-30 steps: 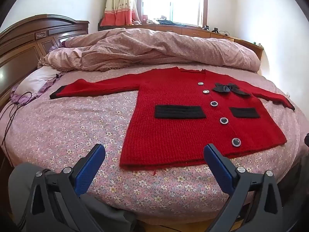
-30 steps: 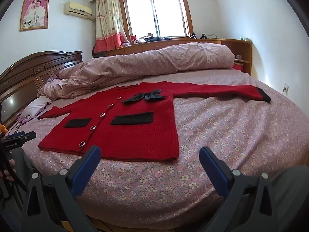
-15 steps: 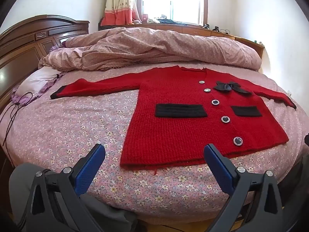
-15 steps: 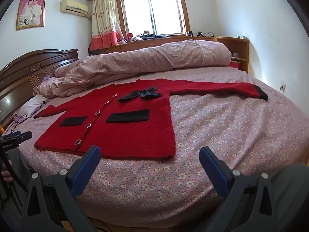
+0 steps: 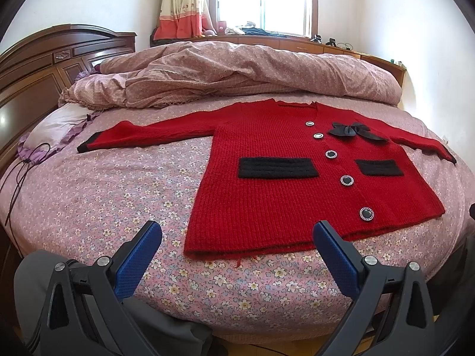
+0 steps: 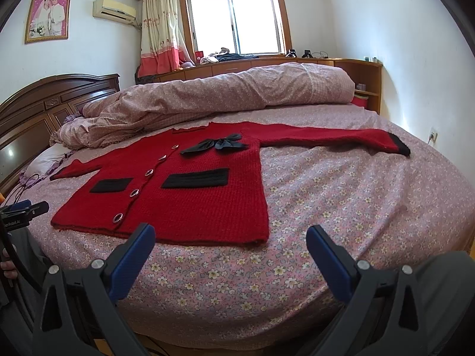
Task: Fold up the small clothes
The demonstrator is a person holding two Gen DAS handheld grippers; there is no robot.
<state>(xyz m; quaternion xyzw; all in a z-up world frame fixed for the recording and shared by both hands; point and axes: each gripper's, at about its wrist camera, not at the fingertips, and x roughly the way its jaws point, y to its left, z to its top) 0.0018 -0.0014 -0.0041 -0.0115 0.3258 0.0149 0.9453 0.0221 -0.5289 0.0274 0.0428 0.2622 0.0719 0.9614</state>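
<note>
Currently both claws, left claw point(image 5: 237, 237) and right claw point(image 6: 230, 234), gape empty; pinch the soft, limp red knitted cardigan point(image 5: 291, 175) at a sleeve cuff point(image 6: 400, 144).

In the left wrist view the red cardigan point(image 5: 297, 178) sits slightly lower in the frame than a second ago, its hem nearer the fingertips. In the right wrist view it point(image 6: 184, 190) drifts left and lower, and the window rises.
</note>
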